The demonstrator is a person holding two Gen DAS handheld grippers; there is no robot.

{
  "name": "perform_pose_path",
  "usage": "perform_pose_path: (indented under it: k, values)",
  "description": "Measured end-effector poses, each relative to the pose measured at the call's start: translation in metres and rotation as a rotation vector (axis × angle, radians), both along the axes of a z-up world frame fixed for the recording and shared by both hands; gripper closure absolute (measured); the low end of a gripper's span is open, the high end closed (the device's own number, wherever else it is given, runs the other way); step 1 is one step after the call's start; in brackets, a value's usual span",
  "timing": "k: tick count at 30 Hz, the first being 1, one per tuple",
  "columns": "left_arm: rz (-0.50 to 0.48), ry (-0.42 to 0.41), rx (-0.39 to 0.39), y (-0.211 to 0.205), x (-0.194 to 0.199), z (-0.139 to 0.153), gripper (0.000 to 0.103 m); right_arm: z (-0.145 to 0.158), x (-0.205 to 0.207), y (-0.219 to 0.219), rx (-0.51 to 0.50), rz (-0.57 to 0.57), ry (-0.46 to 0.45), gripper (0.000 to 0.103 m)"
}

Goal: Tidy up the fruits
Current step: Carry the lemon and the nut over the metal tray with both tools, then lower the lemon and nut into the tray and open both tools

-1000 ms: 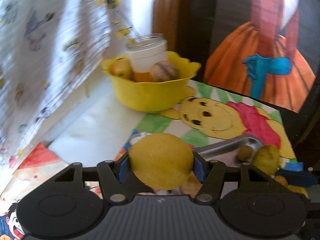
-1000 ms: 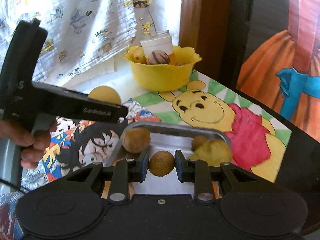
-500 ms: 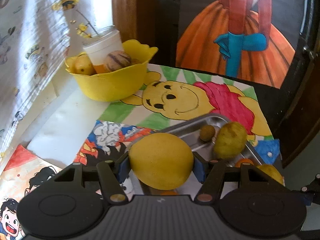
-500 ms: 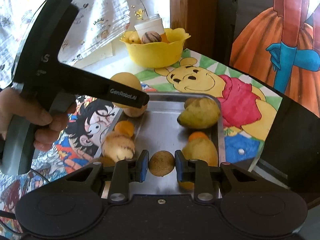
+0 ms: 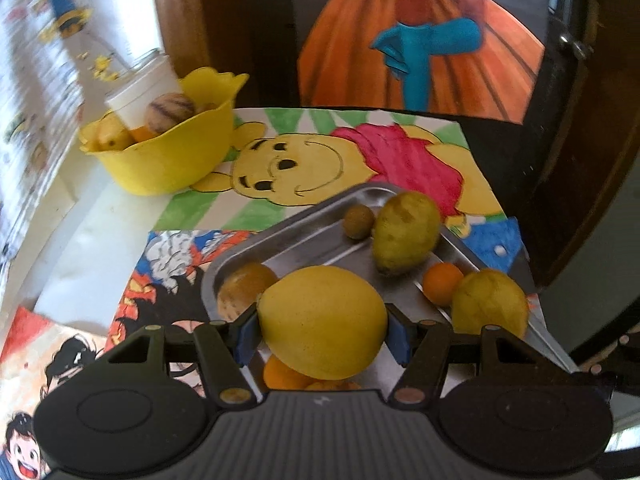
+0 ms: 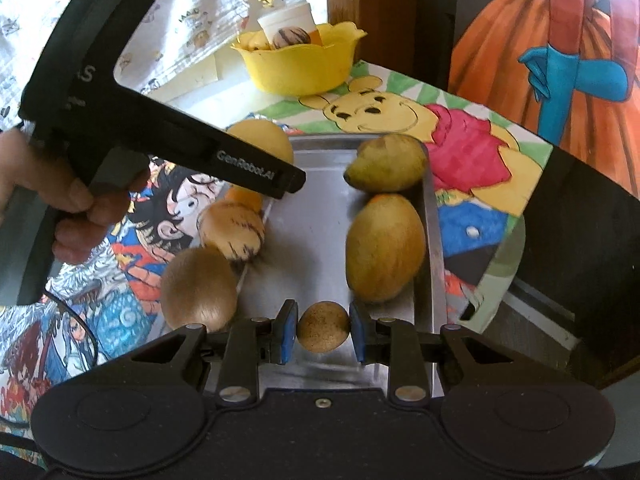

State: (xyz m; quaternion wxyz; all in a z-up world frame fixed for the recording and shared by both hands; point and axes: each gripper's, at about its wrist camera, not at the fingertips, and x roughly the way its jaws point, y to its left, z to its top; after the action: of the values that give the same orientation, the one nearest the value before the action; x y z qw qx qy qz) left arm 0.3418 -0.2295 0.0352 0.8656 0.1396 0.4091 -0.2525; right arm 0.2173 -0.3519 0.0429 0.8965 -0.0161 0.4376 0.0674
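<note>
Fruit in both grips: left hand-held gripper (image 5: 322, 332) clamps a yellow mango (image 5: 322, 322), right hand-held gripper (image 6: 323, 332) a small brown fruit (image 6: 323, 332), above the steel tray (image 6: 320, 200); lower each gently into clear space before releasing.

Tabletop (image 5: 80, 248) is pale white where it shows bare at the left, under a patchwork of bright cartoon drawings. A yellow bear in a red shirt on a painted paper sheet (image 5: 360, 160) covers the far part; comic-character sheets (image 6: 132, 248) cover the near part. A scalloped yellow plastic bowl (image 5: 168, 160) sits at the far left, touching the bear sheet. A shiny rectangular metal tray (image 6: 316, 208) lies across the drawings.
</note>
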Motion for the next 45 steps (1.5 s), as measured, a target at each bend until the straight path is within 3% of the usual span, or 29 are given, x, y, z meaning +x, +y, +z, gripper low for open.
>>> perform_pose_path:
  k: [16,45]
  values:
    - [-0.095,0.028,0.102,-0.028,-0.015,-0.012,0.036,-0.015,-0.012,-0.012,-0.006,-0.038,0.022,0.073]
    - [0.026,0.036,0.095,-0.033,-0.012,-0.019,0.036,-0.025,-0.013,-0.007,-0.082,-0.034,-0.033,0.072]
